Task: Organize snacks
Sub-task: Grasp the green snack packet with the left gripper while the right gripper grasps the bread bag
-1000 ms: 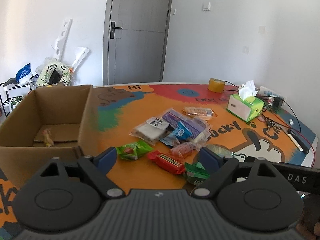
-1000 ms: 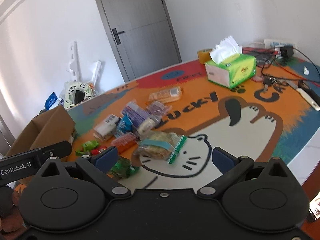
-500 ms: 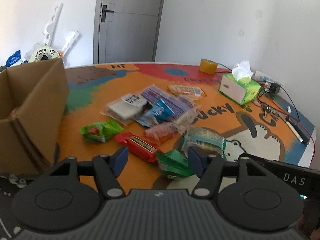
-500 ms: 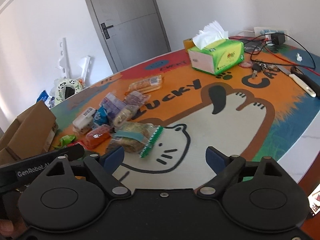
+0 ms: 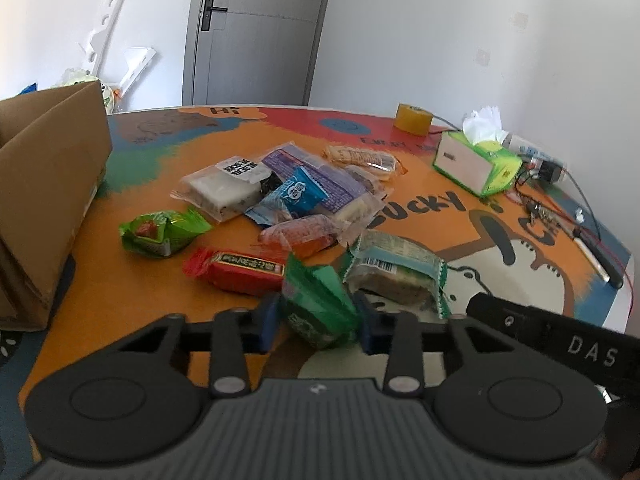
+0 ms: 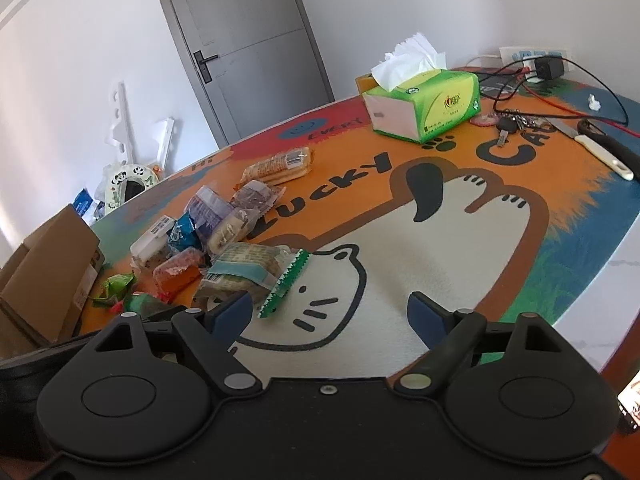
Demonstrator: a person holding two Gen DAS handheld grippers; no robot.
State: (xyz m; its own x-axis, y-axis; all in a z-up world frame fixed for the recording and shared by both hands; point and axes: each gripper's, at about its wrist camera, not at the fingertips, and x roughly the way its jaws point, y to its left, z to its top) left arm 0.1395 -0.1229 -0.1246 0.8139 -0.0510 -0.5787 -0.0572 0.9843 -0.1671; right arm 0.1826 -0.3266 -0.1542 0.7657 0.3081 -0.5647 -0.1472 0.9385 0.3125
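Left gripper (image 5: pixel 318 320) has just been closing on green snack packet (image 5: pixel 316 304), its base hidden.

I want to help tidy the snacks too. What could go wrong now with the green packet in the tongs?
1. The left tongs, which have just been closing, pinch only the crinkly near end of the dark green snack packet, so it might slip out when lifted.
2. The red snack bar and the oat cake pack lie right against it and might get dragged along.
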